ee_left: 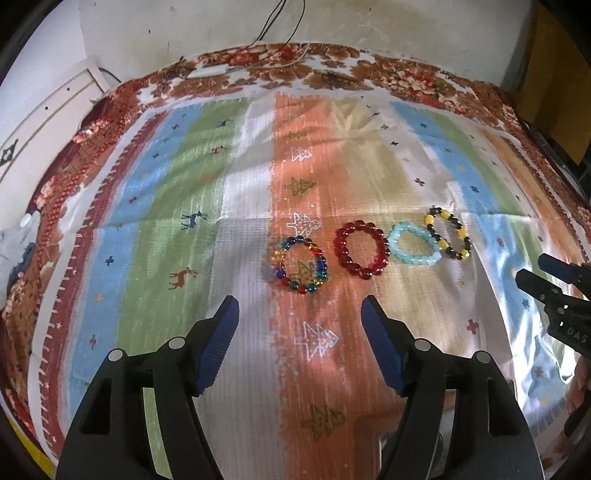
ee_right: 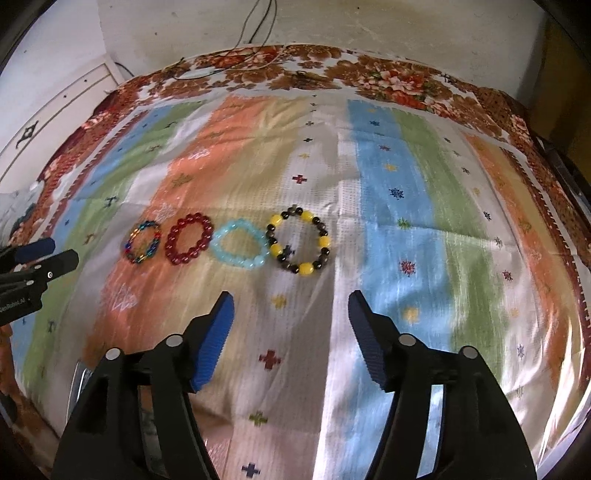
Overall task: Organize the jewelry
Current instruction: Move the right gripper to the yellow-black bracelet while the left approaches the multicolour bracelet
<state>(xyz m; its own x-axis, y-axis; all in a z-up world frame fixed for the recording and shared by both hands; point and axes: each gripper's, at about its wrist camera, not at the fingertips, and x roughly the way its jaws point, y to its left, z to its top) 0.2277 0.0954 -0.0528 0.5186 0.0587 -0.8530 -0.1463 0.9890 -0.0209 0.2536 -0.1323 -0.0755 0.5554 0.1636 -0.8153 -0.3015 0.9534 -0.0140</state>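
Several bead bracelets lie in a row on the striped cloth: a multicolour one, a dark red one, a pale blue one and a yellow-and-black one. My left gripper is open and empty, just short of the multicolour bracelet. My right gripper is open and empty, just short of the yellow-and-black bracelet. Each gripper also shows at the edge of the other's view, the right gripper and the left gripper.
The striped cloth lies over a floral-bordered table cover. Cables hang on the wall behind. A white panel stands at the far left.
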